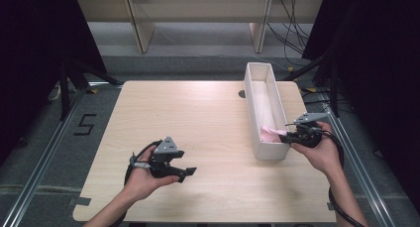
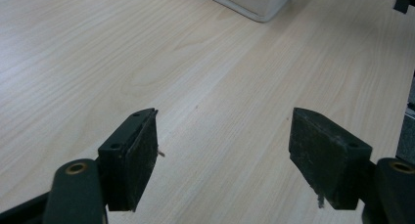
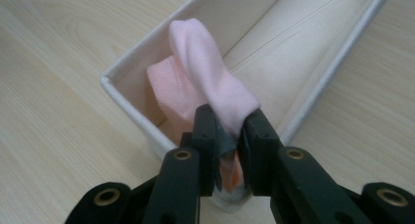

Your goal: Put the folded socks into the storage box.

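High view first: we see a pale wooden table point(image 1: 198, 133) with a long white box point(image 1: 254, 108) standing on its right side, its near end just beside our right gripper point(image 1: 289, 136). A pink cloth point(image 1: 271, 134) lies in that near end of the box. From the right gripper view we find the cloth point(image 3: 205, 82) rising over the box's rim point(image 3: 122, 94), its lower end pinched between the two black jaws of the right gripper point(image 3: 230, 136), which sit narrow around it; how firmly they press we cannot tell. Our left gripper point(image 1: 185, 171) hovers well apart over bare wood at the table's near left, and in the left gripper view its jaws stand wide with nothing between them. On the floor left of the table a black mark point(image 1: 85, 124) reads like a "5". Cables point(image 1: 289, 38) trail behind the table; dark curtains hide both sides.
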### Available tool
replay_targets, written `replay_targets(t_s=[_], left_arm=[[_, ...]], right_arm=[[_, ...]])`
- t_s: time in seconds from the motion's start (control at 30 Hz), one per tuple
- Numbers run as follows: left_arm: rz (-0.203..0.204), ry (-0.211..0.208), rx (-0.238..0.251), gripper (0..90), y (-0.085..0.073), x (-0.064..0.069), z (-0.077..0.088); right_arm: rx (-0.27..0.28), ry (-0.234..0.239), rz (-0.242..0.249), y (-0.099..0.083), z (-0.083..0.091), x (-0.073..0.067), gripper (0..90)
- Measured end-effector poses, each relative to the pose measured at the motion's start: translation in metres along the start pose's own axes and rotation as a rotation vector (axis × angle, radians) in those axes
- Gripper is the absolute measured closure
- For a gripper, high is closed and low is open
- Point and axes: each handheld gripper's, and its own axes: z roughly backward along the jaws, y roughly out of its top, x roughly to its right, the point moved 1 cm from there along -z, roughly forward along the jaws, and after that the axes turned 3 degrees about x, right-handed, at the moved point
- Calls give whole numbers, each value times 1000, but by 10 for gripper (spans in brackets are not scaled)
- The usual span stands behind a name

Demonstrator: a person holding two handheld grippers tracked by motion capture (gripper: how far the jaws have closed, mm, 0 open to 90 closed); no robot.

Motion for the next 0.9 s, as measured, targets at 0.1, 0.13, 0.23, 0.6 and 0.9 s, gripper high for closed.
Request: replay_targets(t_s=[0.1, 0.13, 0.23, 0.6, 0.9], left_arm=[[2, 0, 3, 263, 0, 0, 0], [1, 0, 2, 263, 0, 0, 0], [-1, -1, -1, 263, 0, 0, 0], [2, 1, 2, 263, 0, -1, 1], [1, 0, 1, 263, -1, 0, 0]], right_arm=[[5, 1, 11, 0, 0, 1, 777], [5, 1, 11, 1, 0, 1, 776], [7, 8, 11, 1, 0, 1, 772], [14, -2, 28, 2, 2, 2, 752], [10, -9, 18, 2, 4, 1, 842]])
